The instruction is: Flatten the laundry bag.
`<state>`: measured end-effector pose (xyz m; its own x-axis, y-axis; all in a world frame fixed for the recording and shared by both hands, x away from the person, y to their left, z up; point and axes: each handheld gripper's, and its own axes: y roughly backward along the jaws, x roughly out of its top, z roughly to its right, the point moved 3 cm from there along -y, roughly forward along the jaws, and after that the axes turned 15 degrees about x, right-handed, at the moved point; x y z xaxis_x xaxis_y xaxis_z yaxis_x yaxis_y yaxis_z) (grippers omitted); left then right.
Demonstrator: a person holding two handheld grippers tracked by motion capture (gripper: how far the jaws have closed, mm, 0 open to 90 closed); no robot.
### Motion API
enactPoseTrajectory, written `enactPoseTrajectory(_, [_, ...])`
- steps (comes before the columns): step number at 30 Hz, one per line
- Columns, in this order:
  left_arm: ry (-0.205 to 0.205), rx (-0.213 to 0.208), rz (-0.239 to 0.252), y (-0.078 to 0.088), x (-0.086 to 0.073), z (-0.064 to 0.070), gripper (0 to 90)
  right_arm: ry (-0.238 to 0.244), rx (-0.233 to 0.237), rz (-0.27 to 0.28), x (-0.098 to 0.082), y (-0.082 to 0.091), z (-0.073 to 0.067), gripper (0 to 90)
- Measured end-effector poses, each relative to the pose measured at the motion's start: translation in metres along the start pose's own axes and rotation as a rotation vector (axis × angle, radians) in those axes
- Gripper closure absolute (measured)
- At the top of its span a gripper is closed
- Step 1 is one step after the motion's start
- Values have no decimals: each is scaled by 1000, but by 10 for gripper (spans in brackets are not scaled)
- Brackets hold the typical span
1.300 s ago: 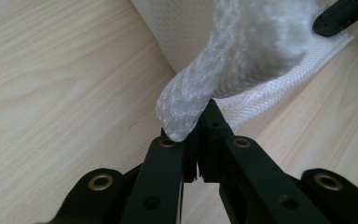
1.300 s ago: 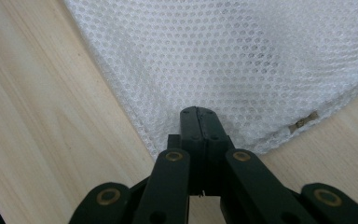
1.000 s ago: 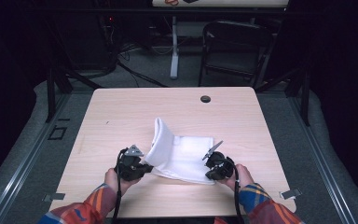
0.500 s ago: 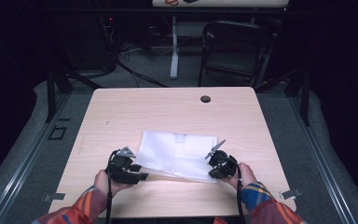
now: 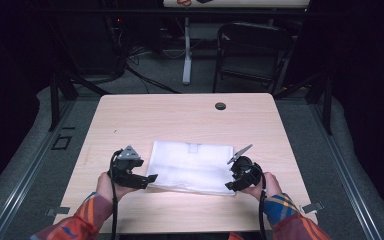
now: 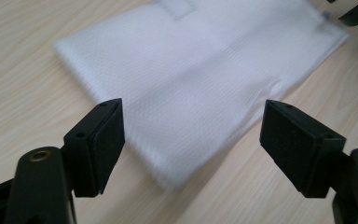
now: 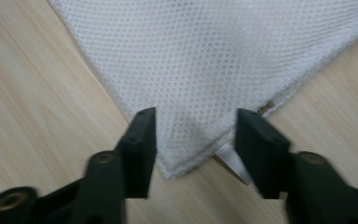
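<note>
High view: both grippers, left [image 5: 150, 178] and right [image 5: 229, 186], just opening off flat white cloth [image 5: 192, 167]; chair [image 5: 252, 55] behind table [image 5: 180, 117]

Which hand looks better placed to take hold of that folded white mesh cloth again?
Probably right: the right hand-held gripper has its open jaws on either side of the folded white mesh cloth corner. The left hand-held gripper is open too, set back from its corner.

A lab or studio recording space is suggested. A pale wooden table [image 5: 180, 120] is set on grey carpet amid darkness, with a black folding chair [image 5: 252, 55] at the far right and cables [image 5: 140, 75] trailed across the far floor.
</note>
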<state>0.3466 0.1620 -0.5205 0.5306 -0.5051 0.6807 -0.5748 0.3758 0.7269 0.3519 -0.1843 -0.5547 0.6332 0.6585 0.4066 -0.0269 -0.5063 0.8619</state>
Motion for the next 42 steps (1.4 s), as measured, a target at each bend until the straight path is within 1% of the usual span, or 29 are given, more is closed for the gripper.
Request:
enactPoseTrajectory(3, [-42, -28, -8, -14, 8, 10, 190, -22, 3, 12, -3, 6, 1, 329])
enactPoseTrajectory(5, [-68, -30, -14, -22, 11, 15, 179, -29, -5, 21, -6, 11, 1, 246])
enactPoseTrajectory(6, [-81, -48, -15, -25, 12, 17, 172, -32, -12, 27, -7, 12, 1, 207])
enactPoseTrajectory(8, [-85, -47, -14, -30, 15, 21, 168, -38, -13, 36, -8, 16, 1, 176])
enactPoseTrajectory(9, [-88, -58, -15, -31, 16, 22, 158, -52, -15, 64, -9, 15, 0, 157])
enactPoseTrajectory(10, [-97, -53, -18, -34, 18, 23, 159, -43, -16, 47, -10, 17, 1, 145])
enactPoseTrajectory(13, [-113, -71, -20, -40, 20, 26, 159, -43, -25, 60, -11, 21, 1, 147])
enactPoseTrajectory(14, [-119, -78, -16, -42, 21, 28, 159, -49, -15, 78, -11, 22, 0, 151])
enactPoseTrajectory(15, [-127, -83, -19, -43, 21, 30, 161, -44, -22, 60, -11, 23, 1, 155])
enactPoseTrajectory(17, [-138, -91, -20, -46, 22, 33, 166, -50, -20, 82, -12, 24, 1, 157])
enactPoseTrajectory(19, [-155, -95, -25, -49, 23, 36, 176, -55, -28, 79, -13, 24, 2, 161])
enactPoseTrajectory(20, [-171, -101, -27, -51, 24, 38, 178, -64, -15, 84, -13, 23, 2, 164])
enactPoseTrajectory(21, [-174, -111, -27, -52, 24, 41, 189, -59, -13, 70, -14, 24, 3, 168])
enactPoseTrajectory(22, [-183, -112, -27, -53, 24, 44, 191, -63, -13, 73, -14, 23, 3, 169])
enactPoseTrajectory(23, [-198, -120, -32, -54, 25, 46, 203, -64, -24, 74, -15, 24, 3, 172])
enactPoseTrajectory(24, [-203, -137, -30, -55, 24, 50, 220, -66, -23, 75, -15, 23, 4, 178])
enactPoseTrajectory(25, [-212, -140, -34, -56, 24, 54, 226, -64, -16, 71, -14, 23, 4, 181])
enactPoseTrajectory(26, [-226, -148, -38, -57, 24, 55, 242, -78, -15, 89, -14, 21, 5, 182])
enactPoseTrajectory(27, [-236, -162, -43, -58, 24, 58, 255, -67, -11, 69, -14, 22, 6, 186])
enactPoseTrajectory(29, [-261, -168, -51, -61, 24, 62, 296, -68, -16, 69, -13, 21, 7, 197])
enactPoseTrajectory(31, [-287, -169, -66, -66, 24, 67, 337, -67, -6, 60, -13, 20, 8, 202])
enactPoseTrajectory(33, [-309, -184, -84, -70, 23, 71, 391, -81, 8, 74, -13, 18, 8, 205])
enactPoseTrajectory(34, [-318, -179, -92, -73, 22, 73, 403, -78, 5, 74, -13, 18, 8, 208])
enactPoseTrajectory(36, [-337, -184, -110, -79, 20, 76, 485, -77, 8, 69, -13, 19, 9, 215])
enactPoseTrajectory(37, [-338, -179, -118, -81, 20, 76, 503, -81, 10, 79, -13, 18, 8, 216])
enactPoseTrajectory(38, [-350, -172, -129, -84, 19, 77, 527, -79, 13, 70, -13, 18, 8, 217])
enactPoseTrajectory(39, [-360, -185, -135, -86, 18, 77, 570, -78, 15, 62, -13, 18, 8, 221])
enactPoseTrajectory(41, [-382, -168, -161, -90, 15, 79, 634, -79, 23, 61, -13, 18, 8, 226])
enactPoseTrajectory(42, [-387, -168, -158, -91, 14, 80, 659, -80, 21, 63, -13, 18, 8, 229])
